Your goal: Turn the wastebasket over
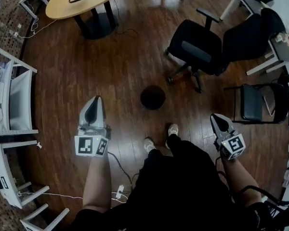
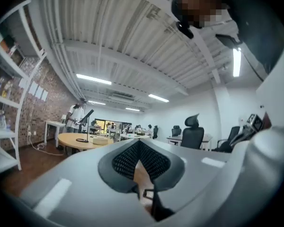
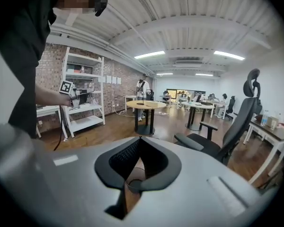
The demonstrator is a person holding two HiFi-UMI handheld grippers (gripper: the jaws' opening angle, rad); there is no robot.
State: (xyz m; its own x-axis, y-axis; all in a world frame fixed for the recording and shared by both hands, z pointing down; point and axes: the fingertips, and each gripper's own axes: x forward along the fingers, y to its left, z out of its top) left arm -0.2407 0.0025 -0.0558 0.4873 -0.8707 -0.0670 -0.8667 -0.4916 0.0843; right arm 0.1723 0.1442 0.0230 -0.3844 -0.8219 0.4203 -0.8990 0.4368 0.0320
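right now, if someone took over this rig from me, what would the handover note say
Left gripper: shut, empty, held about level.
Right gripper: shut, empty, pointing slightly down.
Wastebasket: black, round, standing on the wooden floor just ahead of the person's feet, clear of both grippers.
Done: nothing yet, the wastebasket is untouched.
Left: open a gripper, reach down, grip the wastebasket and turn it over.

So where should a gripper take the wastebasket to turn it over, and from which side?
Likely its top edge on the near side, coming down from above. The wastebasket stands round on the floor with that side free, while a chair stands past the far side. Whether the top is open is unclear. The left gripper and right gripper, both shut, must open first.
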